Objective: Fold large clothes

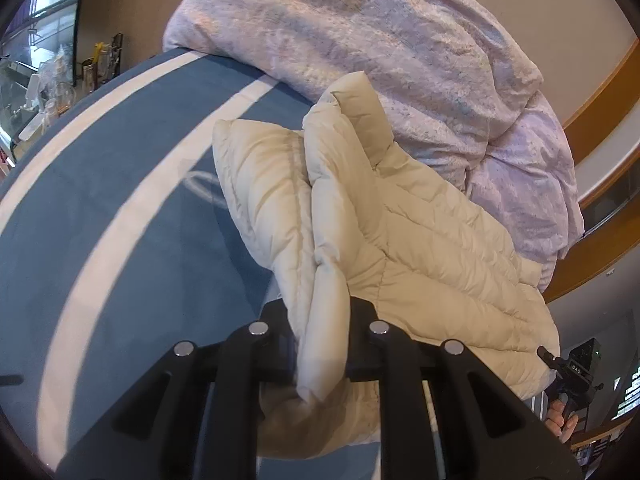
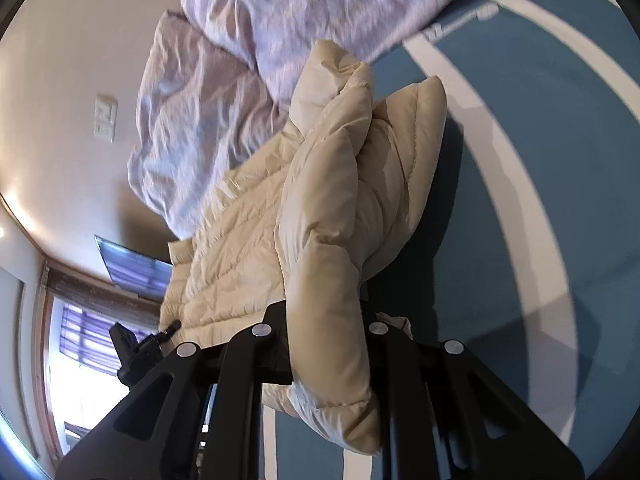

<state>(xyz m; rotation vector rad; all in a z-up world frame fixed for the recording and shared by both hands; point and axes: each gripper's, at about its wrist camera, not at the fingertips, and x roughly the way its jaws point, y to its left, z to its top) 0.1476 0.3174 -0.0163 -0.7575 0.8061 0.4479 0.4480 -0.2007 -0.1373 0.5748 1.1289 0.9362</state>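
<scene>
1. Pinching a puffy fold of the cream quilted jacket (image 1: 400,240), the left gripper (image 1: 320,340) is closing its two black fingers on the padded edge, which is bulging out between them.
2. Clamping another thick roll of the same jacket (image 2: 320,220), the right gripper (image 2: 324,344) is squeezing the fabric in the same way, with the padding spilling below its fingers.
3. The jacket is hanging partly lifted between the two grippers, with its far end, doubled over in soft ridges, resting on the bed (image 1: 120,200).
4. The bed is wearing a blue cover crossed by wide white curved stripes; in the right wrist view some white lettering is showing on the cover near its far edge, but it is too blurred to read.
5. A rumpled lilac-patterned duvet (image 1: 360,48) is lying heaped along the far side of the bed, touching the jacket's far end.
6. In the left wrist view the other handheld device (image 1: 576,376) is showing at the lower right beside the jacket's hem, gripped by the person's hand (image 1: 560,420); small pale characters are sitting on its black body, too small to make out.
7. In the right wrist view a white wall switch plate (image 2: 106,118) is sitting on the beige wall, and bright windows (image 2: 88,352) are glowing at the lower left.
8. Bottles and clutter (image 1: 60,88) are standing beyond the bed's far left corner in the left wrist view.
</scene>
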